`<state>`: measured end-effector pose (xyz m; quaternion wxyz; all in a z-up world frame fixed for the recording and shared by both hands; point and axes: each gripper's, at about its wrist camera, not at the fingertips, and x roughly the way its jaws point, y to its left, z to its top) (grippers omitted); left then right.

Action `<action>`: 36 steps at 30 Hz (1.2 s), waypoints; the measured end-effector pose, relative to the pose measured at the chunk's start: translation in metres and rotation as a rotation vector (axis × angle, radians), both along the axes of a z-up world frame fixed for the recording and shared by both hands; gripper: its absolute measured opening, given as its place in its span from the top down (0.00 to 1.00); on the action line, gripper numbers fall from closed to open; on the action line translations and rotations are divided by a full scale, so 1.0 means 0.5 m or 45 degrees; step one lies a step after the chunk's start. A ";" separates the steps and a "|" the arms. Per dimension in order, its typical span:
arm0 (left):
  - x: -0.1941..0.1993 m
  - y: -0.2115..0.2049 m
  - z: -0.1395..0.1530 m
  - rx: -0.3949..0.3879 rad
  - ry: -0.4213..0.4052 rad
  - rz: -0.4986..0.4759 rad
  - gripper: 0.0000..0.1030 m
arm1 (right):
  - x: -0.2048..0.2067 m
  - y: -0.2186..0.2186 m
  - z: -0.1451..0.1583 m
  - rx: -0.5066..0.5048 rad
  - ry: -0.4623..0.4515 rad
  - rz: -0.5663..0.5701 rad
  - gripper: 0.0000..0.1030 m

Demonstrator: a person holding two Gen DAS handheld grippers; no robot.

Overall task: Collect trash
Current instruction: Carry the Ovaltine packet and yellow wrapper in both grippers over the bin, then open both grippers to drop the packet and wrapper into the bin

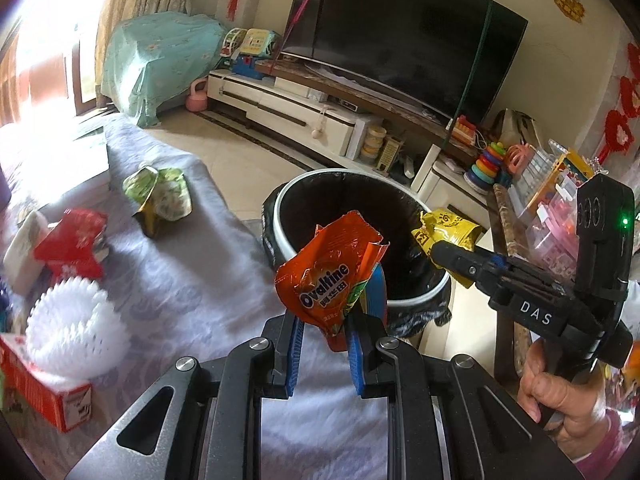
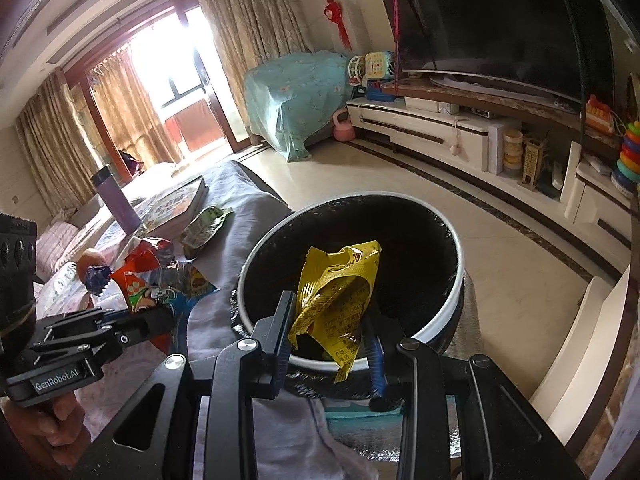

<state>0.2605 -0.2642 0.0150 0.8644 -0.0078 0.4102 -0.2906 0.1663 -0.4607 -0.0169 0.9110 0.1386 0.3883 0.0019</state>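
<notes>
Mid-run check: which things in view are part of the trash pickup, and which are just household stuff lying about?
Job:
- orange Ovaltine wrapper, in the left hand-held gripper
- yellow wrapper, in the right hand-held gripper, above the bin
- black-lined trash bin
- green wrapper, on the grey cloth

Lying about:
- purple bottle
- book
- TV
- stacking-ring toy

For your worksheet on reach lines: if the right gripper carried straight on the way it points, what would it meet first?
Most likely the inside of the black-lined trash bin: the right gripper, shut on the yellow wrapper, points over the near rim into its mouth. Depth is uncertain.
</notes>
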 end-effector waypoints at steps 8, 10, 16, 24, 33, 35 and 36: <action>0.046 -0.038 0.000 0.018 0.012 -0.016 0.82 | 0.028 -0.024 -0.009 -0.005 0.024 -0.002 0.68; 0.058 -0.046 -0.003 0.023 0.019 -0.020 0.82 | 0.033 -0.027 -0.010 -0.008 0.031 0.001 0.68; 0.098 -0.068 -0.014 0.023 0.055 -0.025 0.82 | 0.054 -0.037 -0.016 -0.021 0.058 0.017 0.67; 0.142 -0.095 -0.028 0.040 0.082 -0.033 0.82 | 0.070 -0.054 -0.025 -0.038 0.092 0.028 0.65; 0.172 -0.125 -0.033 0.050 0.086 -0.018 0.60 | 0.087 -0.055 -0.031 -0.056 0.119 0.059 0.48; 0.167 -0.124 -0.032 0.052 0.068 -0.010 0.55 | 0.087 -0.058 -0.030 -0.057 0.116 0.058 0.44; 0.164 -0.122 -0.031 0.058 0.060 -0.015 0.54 | 0.086 -0.059 -0.028 -0.058 0.115 0.057 0.44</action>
